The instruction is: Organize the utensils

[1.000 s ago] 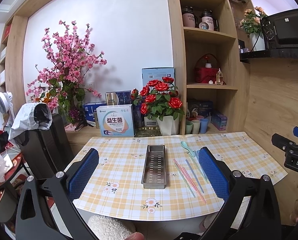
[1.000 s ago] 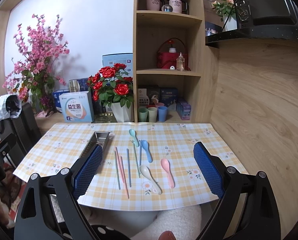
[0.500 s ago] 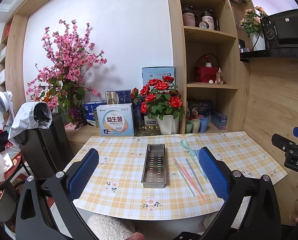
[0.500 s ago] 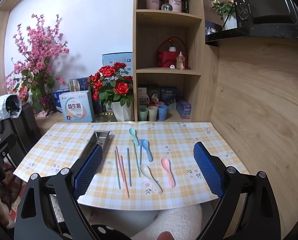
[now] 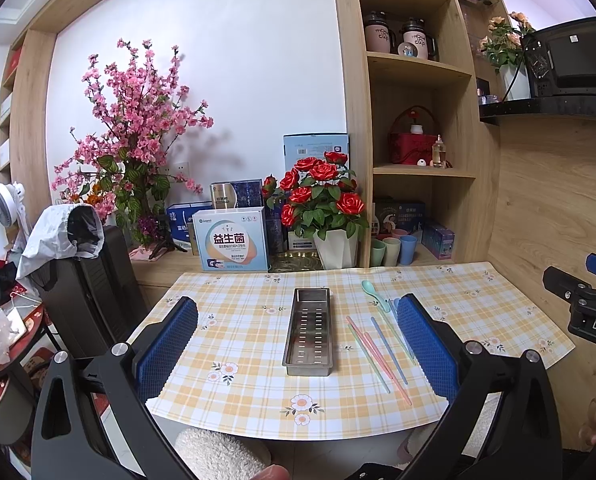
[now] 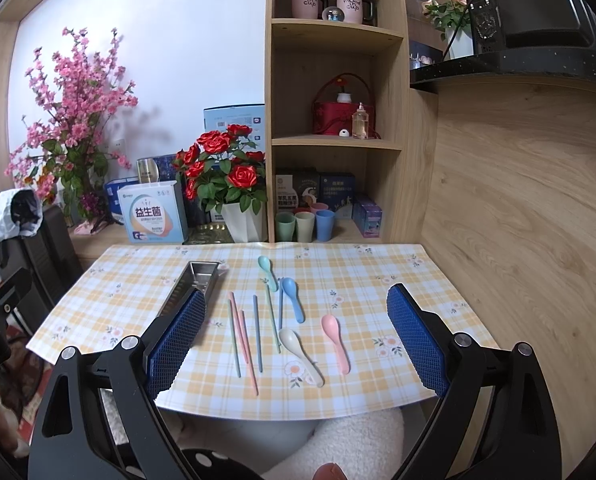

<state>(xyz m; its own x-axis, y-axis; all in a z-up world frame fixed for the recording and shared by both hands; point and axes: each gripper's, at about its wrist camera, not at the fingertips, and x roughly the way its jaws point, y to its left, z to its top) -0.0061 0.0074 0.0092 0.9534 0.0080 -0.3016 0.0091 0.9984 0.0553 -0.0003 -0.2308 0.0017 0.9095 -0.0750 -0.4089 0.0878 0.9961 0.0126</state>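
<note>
Task not started: steel tray (image 5: pixel 308 330) empty at mat centre; 4 spoons (image 6: pixel 292 298) & chopsticks (image 6: pixel 242 336) loose on mat just right of it; left gripper (image 5: pixel 296 354) & right gripper (image 6: pixel 296 344) both jaws apart, holding nothing.

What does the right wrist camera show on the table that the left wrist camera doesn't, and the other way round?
Only the right wrist view shows the blue spoon, white spoon and pink spoon. Only the left wrist view shows the whole steel tray, empty; the right view hides its near end behind a gripper finger. Both show the teal spoon, the pastel chopsticks on the checked tablecloth, and open grippers holding nothing.
</note>
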